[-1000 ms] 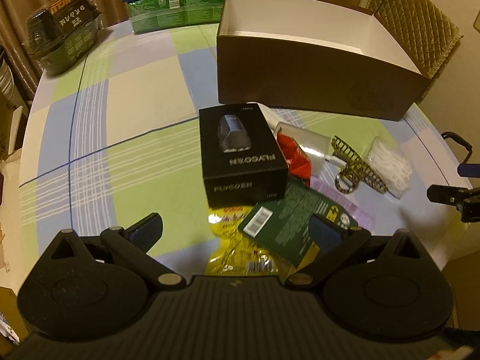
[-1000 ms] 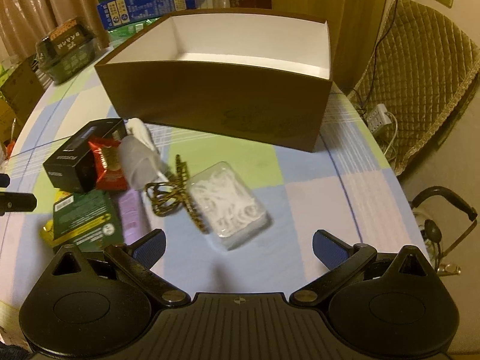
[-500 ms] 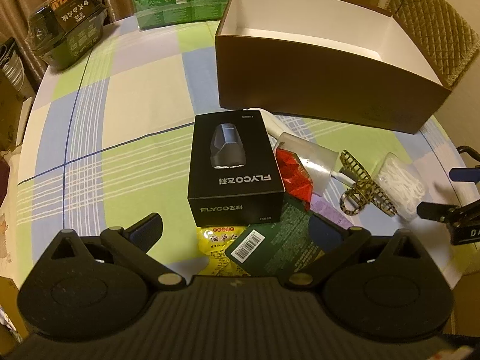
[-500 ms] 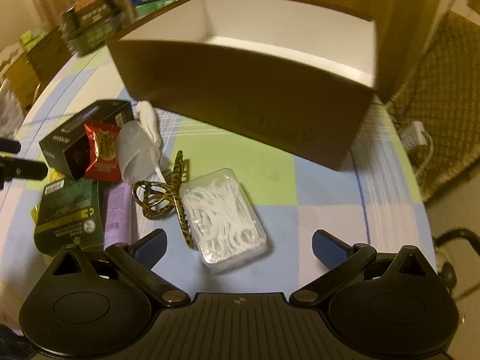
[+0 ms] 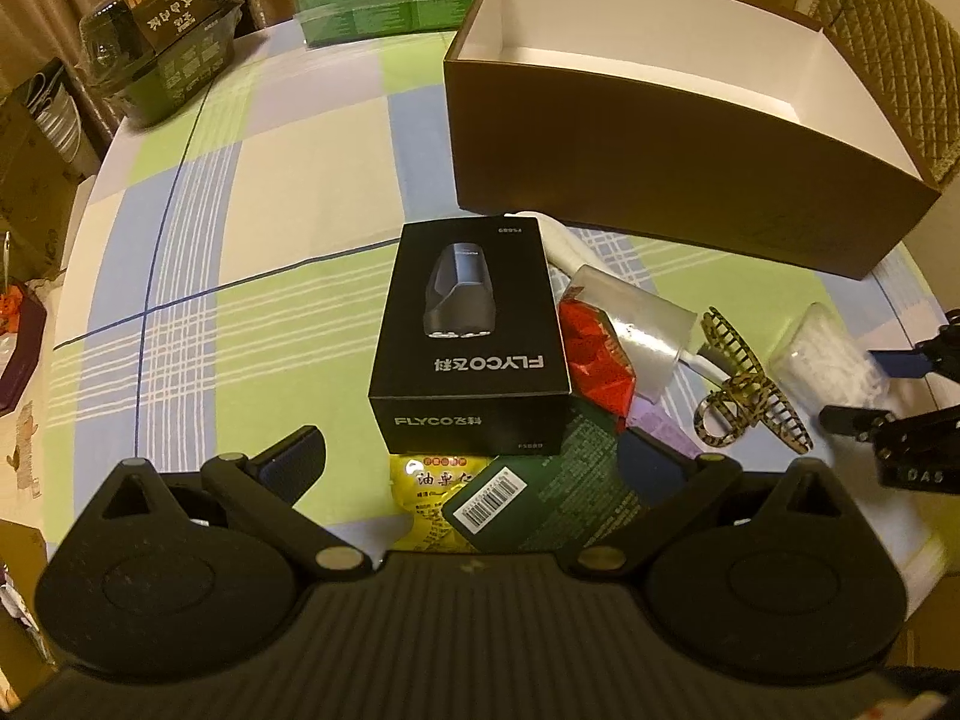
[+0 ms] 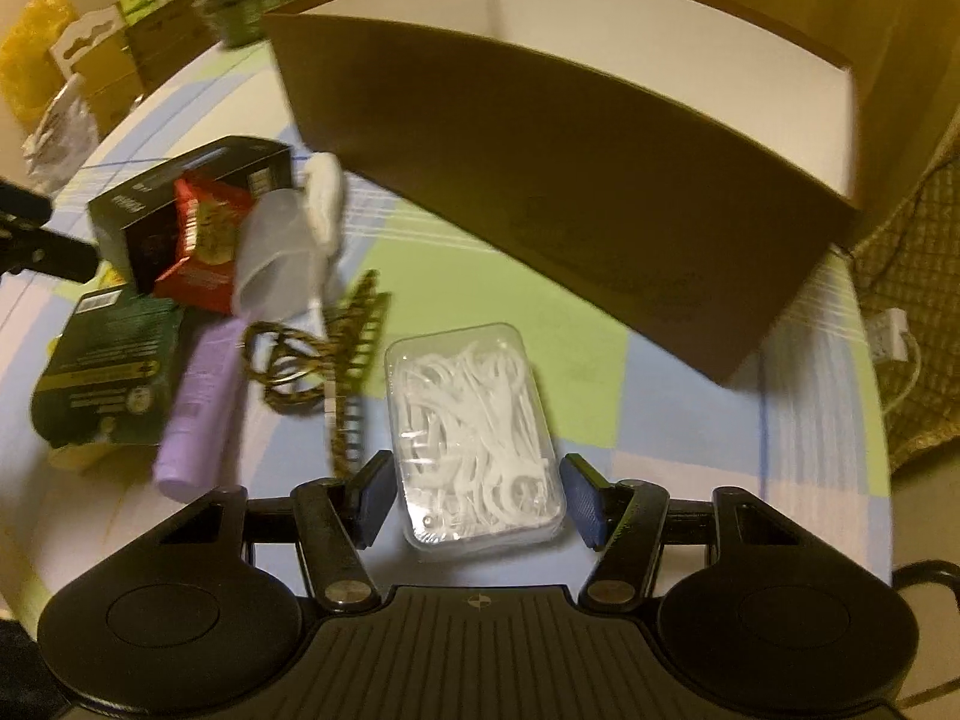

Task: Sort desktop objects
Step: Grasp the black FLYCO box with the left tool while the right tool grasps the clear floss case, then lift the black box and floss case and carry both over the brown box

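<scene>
My right hand-held gripper (image 6: 474, 501) is down low, its jaws closing, with the clear box of floss picks (image 6: 474, 432) sitting right between the blue pads (image 6: 372, 495); there's a sliver of gap on each side, so no pinch yet. My left hand-held gripper (image 5: 474, 462) hangs spread wide over the near end of the pile, nothing between its fingers but the clutter below.

Everything sits on a round table (image 5: 252, 204) under a checked cloth of green, blue and cream. Curtains hang behind it, a quilted chair (image 5: 888, 30) stands at the far right, and packaged goods crowd the far edge.

The big brown cardboard box (image 5: 660, 150), white inside and open on top, stands just beyond the pile, well past the floss box.

Now the clutter: a black FLYCO shaver box (image 5: 474, 336) lies straight ahead of my left hand-held gripper, resting on a yellow snack packet (image 5: 429, 495) and a dark green packet (image 5: 540, 480). Beside it are a red packet (image 5: 594, 354) and a frosted tube (image 5: 636, 324). A leopard-print hair claw (image 6: 336, 360) lies just left of the floss box, close to my right hand-held gripper's left finger, with a lilac tube (image 6: 198, 414) further left.
</scene>
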A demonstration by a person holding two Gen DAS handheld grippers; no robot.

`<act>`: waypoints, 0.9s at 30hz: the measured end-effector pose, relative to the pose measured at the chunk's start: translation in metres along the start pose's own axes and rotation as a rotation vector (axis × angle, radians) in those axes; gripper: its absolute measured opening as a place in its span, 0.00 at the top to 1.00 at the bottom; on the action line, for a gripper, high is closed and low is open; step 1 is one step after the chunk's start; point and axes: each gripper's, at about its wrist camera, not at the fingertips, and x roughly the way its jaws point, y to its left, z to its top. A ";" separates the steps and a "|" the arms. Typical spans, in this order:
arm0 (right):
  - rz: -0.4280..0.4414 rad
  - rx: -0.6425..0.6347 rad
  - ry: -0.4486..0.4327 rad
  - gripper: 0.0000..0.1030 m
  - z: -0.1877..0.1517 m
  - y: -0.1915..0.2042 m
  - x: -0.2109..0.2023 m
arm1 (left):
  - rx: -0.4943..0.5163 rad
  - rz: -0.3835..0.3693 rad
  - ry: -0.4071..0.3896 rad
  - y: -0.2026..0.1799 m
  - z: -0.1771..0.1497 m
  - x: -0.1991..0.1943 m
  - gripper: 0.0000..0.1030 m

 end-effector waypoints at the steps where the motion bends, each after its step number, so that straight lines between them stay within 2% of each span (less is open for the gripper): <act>1: -0.007 0.018 0.003 0.45 -0.001 -0.006 -0.001 | -0.001 0.005 0.001 0.000 0.000 0.000 0.01; 9: -0.062 0.112 0.006 0.45 -0.005 -0.033 -0.009 | 0.044 0.037 0.025 -0.001 0.012 0.013 0.01; 17: -0.106 0.185 0.001 0.45 -0.013 -0.032 -0.016 | 0.110 -0.010 0.070 -0.003 0.034 0.046 0.01; 20: -0.120 0.203 0.000 0.45 -0.015 -0.030 -0.017 | 0.125 -0.029 0.094 -0.001 0.042 0.058 0.12; 27: -0.147 0.227 0.013 0.45 -0.013 -0.029 -0.016 | 0.139 -0.069 0.108 0.012 0.059 0.073 0.14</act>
